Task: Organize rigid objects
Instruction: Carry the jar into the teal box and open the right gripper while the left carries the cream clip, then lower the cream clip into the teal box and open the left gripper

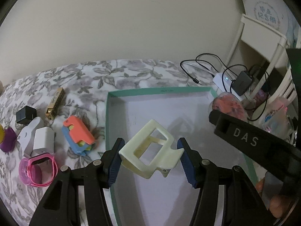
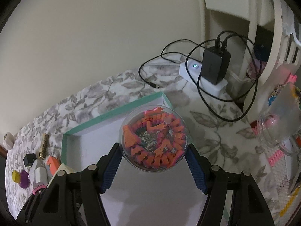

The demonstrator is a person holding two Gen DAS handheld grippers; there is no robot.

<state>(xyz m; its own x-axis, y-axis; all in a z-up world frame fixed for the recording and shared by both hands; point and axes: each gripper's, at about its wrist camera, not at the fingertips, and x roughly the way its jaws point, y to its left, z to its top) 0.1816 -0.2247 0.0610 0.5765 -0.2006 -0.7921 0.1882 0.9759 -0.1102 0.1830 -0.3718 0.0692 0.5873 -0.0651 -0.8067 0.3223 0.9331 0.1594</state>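
Note:
My left gripper is shut on a cream hair claw clip and holds it over the teal-rimmed white box. My right gripper is shut on a clear round container of orange pieces above the same box; that container also shows in the left wrist view. On the floral cloth left of the box lie an orange-and-blue toy, a gold harmonica, a black cube, a white charger, a pink watch and a purple piece.
A white power strip with a black adapter and looped cables lies behind the box on the right. A cream shelf unit stands at the far right, with a clear jar beside it. A wall is behind.

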